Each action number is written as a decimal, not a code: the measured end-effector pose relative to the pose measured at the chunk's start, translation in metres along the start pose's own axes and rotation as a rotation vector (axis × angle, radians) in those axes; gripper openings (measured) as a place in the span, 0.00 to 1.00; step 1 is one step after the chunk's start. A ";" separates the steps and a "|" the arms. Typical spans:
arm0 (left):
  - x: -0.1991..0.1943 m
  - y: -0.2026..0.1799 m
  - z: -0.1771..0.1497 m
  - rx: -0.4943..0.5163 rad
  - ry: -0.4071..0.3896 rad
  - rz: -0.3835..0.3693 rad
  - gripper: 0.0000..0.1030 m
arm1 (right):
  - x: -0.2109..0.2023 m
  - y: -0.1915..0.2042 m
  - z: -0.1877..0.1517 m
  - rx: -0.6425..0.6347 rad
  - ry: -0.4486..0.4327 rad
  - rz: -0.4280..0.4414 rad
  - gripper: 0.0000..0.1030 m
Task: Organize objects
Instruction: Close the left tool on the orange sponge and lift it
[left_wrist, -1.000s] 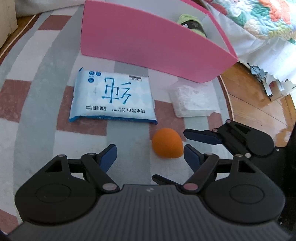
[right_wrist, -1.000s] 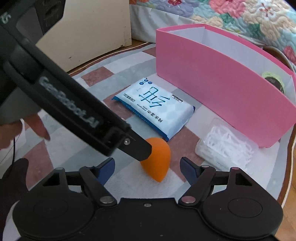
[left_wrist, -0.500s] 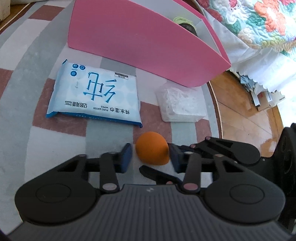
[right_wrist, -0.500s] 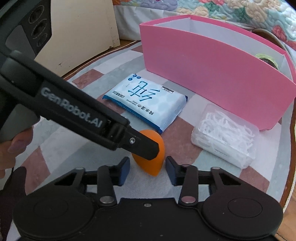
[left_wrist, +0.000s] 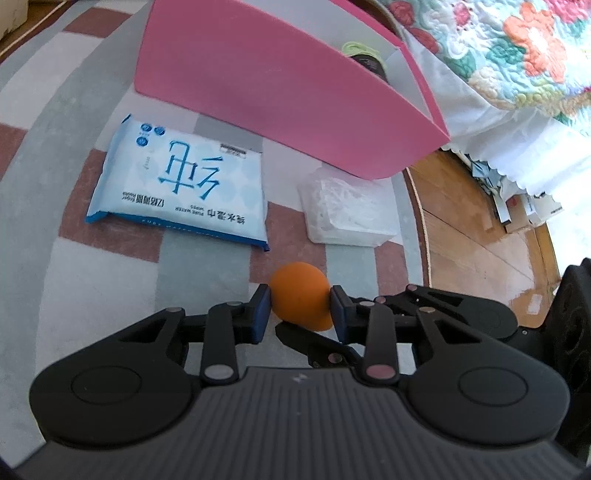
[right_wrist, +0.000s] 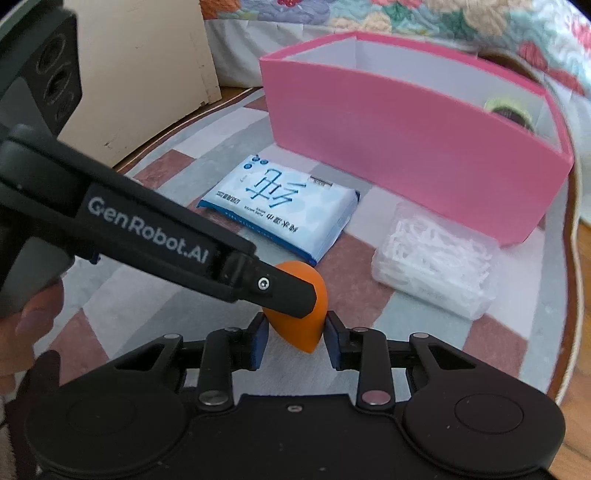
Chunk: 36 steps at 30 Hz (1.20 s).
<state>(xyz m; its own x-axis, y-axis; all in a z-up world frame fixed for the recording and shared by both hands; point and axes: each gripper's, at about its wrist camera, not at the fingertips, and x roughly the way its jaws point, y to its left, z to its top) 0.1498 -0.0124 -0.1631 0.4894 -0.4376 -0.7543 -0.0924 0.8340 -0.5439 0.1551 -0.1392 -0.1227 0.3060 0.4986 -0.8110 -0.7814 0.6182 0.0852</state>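
Observation:
An orange egg-shaped sponge (left_wrist: 299, 291) lies on the checked rug, in front of a pink box (left_wrist: 280, 85). My left gripper (left_wrist: 299, 307) has its jaws closing, and both blue pads touch the sponge's sides. In the right wrist view, my right gripper (right_wrist: 294, 332) is closing too, its pads against the narrow end of the sponge (right_wrist: 297, 326). The left gripper's black finger (right_wrist: 280, 291) crosses over the sponge from the left. The right gripper's fingers (left_wrist: 443, 306) come in from the right in the left wrist view.
A blue-and-white wipes pack (left_wrist: 184, 184) and a clear box of white picks (left_wrist: 347, 206) lie between the sponge and the pink box. A dark roll (left_wrist: 365, 59) sits inside the box. Wooden floor (left_wrist: 472, 236) and a quilted bed (left_wrist: 517, 55) lie right; a cream cabinet (right_wrist: 140, 66) stands behind.
Both grippers' jaws have gone from wide apart to closed in on the orange sponge. Each has also rolled a little; the sponge stays in place on the rug.

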 end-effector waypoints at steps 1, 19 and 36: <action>-0.002 -0.003 0.000 0.013 0.005 0.006 0.32 | -0.001 0.002 0.000 -0.009 -0.004 -0.007 0.36; -0.033 -0.019 0.006 0.059 0.001 -0.053 0.32 | -0.035 0.003 0.008 0.021 -0.032 0.003 0.37; -0.081 -0.056 0.021 0.145 -0.054 -0.037 0.32 | -0.079 0.007 0.036 0.014 -0.080 -0.002 0.36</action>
<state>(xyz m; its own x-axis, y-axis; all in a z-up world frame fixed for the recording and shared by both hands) 0.1336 -0.0168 -0.0639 0.5365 -0.4536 -0.7116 0.0507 0.8591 -0.5093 0.1449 -0.1518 -0.0374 0.3503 0.5440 -0.7624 -0.7732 0.6274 0.0925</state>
